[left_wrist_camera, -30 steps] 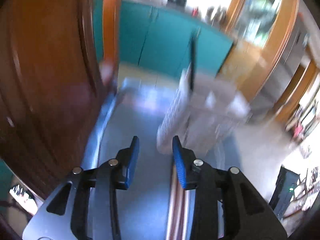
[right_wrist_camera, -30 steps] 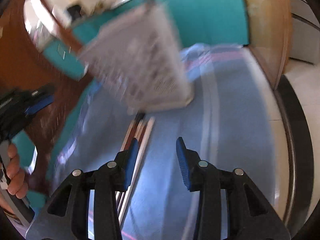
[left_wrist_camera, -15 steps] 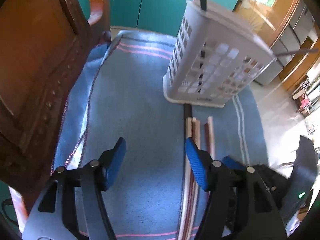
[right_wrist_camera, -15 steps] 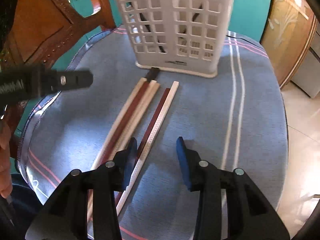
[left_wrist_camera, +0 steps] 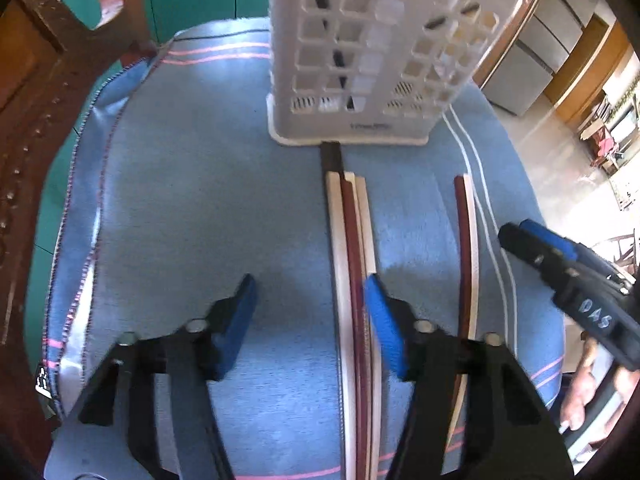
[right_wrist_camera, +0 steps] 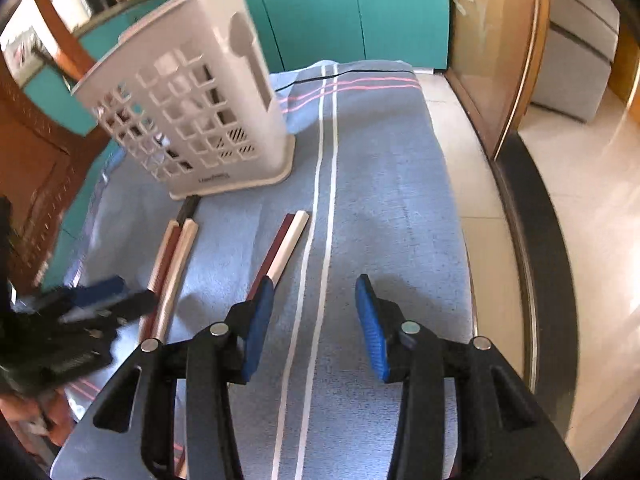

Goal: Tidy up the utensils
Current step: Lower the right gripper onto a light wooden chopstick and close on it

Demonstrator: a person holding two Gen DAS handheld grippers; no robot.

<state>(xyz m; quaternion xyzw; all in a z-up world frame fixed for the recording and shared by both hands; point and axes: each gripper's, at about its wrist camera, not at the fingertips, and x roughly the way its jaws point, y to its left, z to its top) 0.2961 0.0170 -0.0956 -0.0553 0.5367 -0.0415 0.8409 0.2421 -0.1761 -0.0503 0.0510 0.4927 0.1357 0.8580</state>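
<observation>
Worktop point(left_wrist_camera: 192, 208): round, under a napped blue cloth with pink and white stripes. White plastic lattice caddy point(left_wrist_camera: 372, 52) upright at the far side, dark handles inside. Chopsticks: a cream and maroon bundle point(left_wrist_camera: 352, 248) lies lengthwise, running from the caddy's foot towards the left gripper point(left_wrist_camera: 310, 320); a separate pair point(right_wrist_camera: 282, 246) lies near.

Left gripper: jaws closing, bundle between them near the right pad, not yet pinched.

Right gripper point(right_wrist_camera: 314, 322): jaws parted, empty, the pair just off its left pad.
</observation>
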